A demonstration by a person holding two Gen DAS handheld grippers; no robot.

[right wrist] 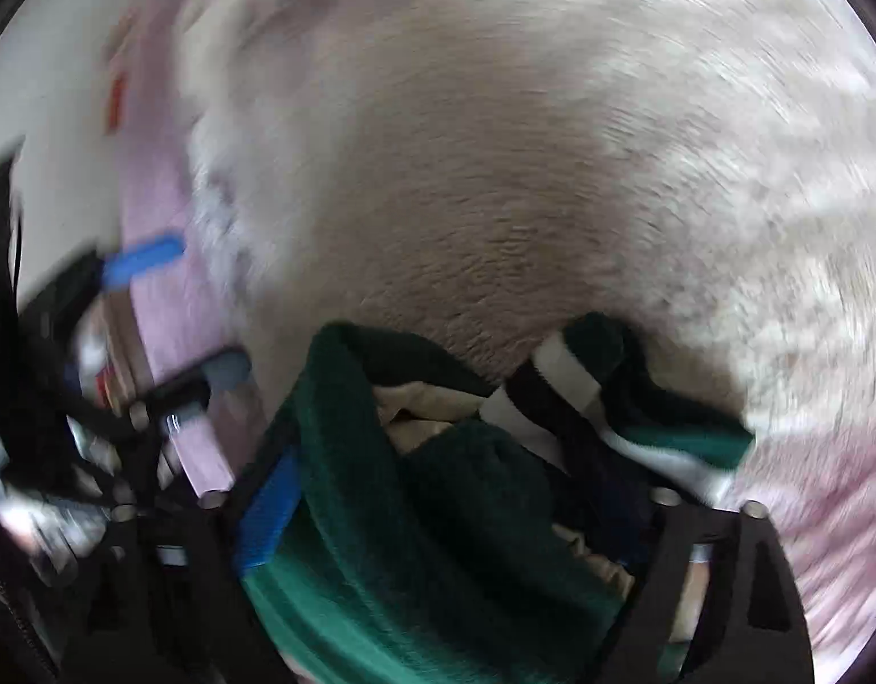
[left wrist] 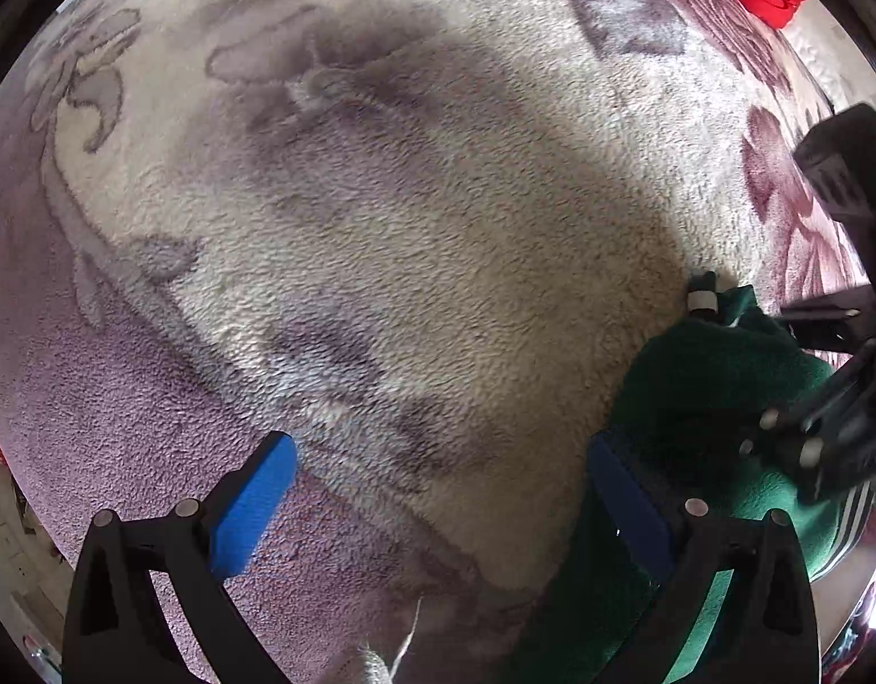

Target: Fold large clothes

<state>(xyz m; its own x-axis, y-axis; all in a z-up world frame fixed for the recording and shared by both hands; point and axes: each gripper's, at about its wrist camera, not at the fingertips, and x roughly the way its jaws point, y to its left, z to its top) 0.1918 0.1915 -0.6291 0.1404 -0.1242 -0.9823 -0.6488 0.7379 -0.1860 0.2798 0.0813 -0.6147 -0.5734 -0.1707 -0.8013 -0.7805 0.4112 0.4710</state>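
- Your left tool (left wrist: 438,507) stands released over the plush cream-and-mauve floral blanket (left wrist: 381,228).
- Your right tool (right wrist: 455,507) gapes around the dark green fleece garment (right wrist: 438,513), at 6 o'clock, pads not pressing.

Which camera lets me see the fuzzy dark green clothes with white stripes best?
The right wrist view, though blurry. The fuzzy dark green garment with white stripes fills its lower middle, showing folds, stripes and a cream lining. The left wrist view catches only a shadowed part at the lower right.
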